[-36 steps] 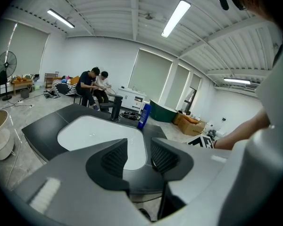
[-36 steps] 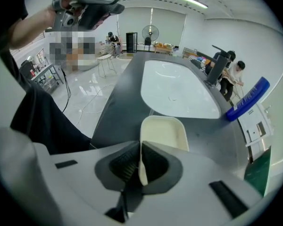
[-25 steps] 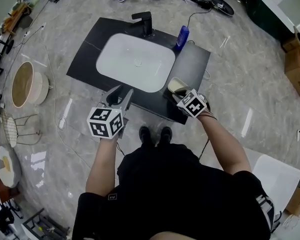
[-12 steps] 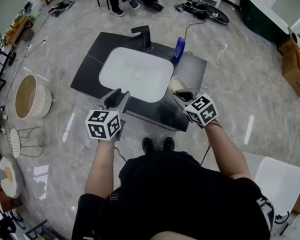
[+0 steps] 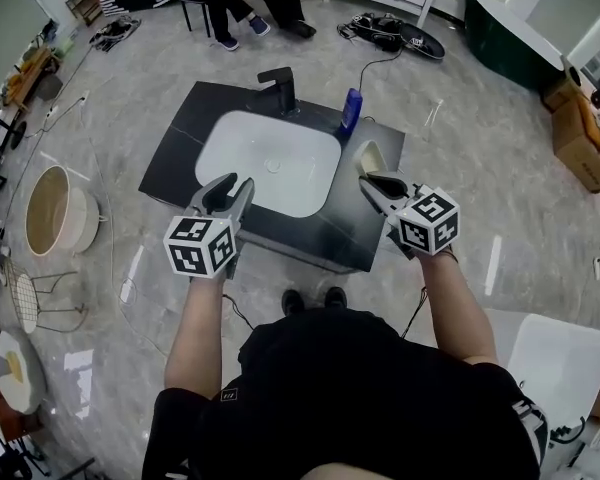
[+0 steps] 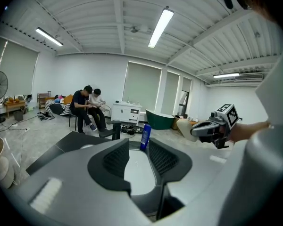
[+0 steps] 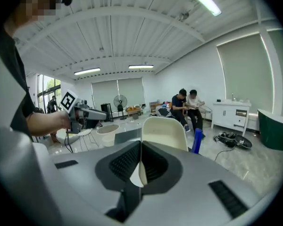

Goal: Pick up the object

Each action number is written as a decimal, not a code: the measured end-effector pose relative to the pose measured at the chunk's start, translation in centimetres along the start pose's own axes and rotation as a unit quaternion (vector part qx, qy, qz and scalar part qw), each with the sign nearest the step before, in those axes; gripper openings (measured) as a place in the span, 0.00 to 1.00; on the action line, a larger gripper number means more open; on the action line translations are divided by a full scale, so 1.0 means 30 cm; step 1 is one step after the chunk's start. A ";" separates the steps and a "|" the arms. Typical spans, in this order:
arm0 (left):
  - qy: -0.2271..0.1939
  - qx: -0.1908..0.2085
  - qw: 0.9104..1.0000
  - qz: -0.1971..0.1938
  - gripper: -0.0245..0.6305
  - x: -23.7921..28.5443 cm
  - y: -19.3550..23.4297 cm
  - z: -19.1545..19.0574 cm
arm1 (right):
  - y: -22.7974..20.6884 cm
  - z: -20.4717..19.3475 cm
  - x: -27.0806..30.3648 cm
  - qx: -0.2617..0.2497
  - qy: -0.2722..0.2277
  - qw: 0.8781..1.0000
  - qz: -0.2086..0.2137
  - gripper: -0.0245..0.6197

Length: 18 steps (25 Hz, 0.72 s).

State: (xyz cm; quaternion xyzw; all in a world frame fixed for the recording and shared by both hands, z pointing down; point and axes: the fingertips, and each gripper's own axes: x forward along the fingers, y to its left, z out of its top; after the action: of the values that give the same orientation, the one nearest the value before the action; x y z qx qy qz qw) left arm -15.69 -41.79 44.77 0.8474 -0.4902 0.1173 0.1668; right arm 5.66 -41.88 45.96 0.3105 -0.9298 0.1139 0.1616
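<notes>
The right gripper (image 5: 372, 183) pinches the cream cup (image 7: 164, 133) by its thin wall. That is plain in its own view and half-hidden from above, at three o'clock of the sink (image 5: 270, 163). The left gripper (image 6: 139, 155), at seven o'clock, has its jaws apart — just been narrowing — with nothing between them.

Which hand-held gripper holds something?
The right hand-held gripper: its jaws pinch a cream cup. On the left hand-held gripper the jaws have just been closing but stand apart, empty.
</notes>
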 end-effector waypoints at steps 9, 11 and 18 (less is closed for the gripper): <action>-0.039 0.005 0.999 -0.007 0.25 -0.035 0.014 0.104 | 0.039 0.181 -0.122 -0.015 -0.101 0.995 0.003 0.07; -0.050 0.006 0.999 -0.009 0.25 -0.047 0.016 0.127 | 0.042 0.209 -0.146 -0.012 -0.120 0.993 0.002 0.07; -0.071 0.007 0.997 0.002 0.25 -0.078 0.039 0.163 | 0.059 0.280 -0.217 -0.023 -0.170 0.985 -0.016 0.07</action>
State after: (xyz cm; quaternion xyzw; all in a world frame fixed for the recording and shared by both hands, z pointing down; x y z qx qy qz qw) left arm -17.67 -42.43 39.65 0.8540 -0.5013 0.0604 0.1255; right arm 7.55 -39.58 35.61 0.3360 -0.9412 0.0350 0.0099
